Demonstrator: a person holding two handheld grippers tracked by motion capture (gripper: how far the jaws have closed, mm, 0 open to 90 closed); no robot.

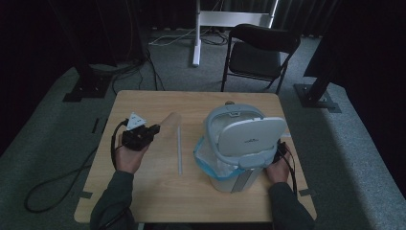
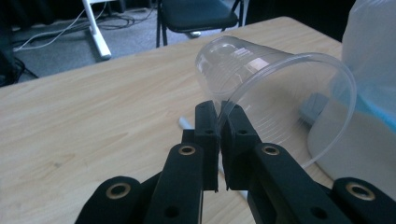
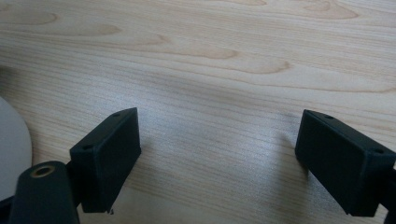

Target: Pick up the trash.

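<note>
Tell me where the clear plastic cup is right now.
The clear plastic cup is pinched by its rim in the left tool, lying tilted above the wooden table. In the high view it sits left of the white straw and the grey lidded bin.

Hidden and cut-off parts from my station

From the high view, my right claw (image 1: 281,149) sits mostly behind the bin (image 1: 239,143), whose raised lid covers the bin's inside, and I see just a dark sliver of the claw beside it; the clear cup (image 1: 170,122) is so faint there that I can barely trace its outline. In the left gripper view, the bin (image 2: 369,70) is cut off by the right edge, the straw (image 2: 183,122) is mostly hidden behind my left claw (image 2: 218,122), and the chair (image 2: 196,16) is cropped at the top. In the right gripper view, a pale rounded object (image 3: 11,154) is cut by the left edge; I cannot tell what it is.
</note>
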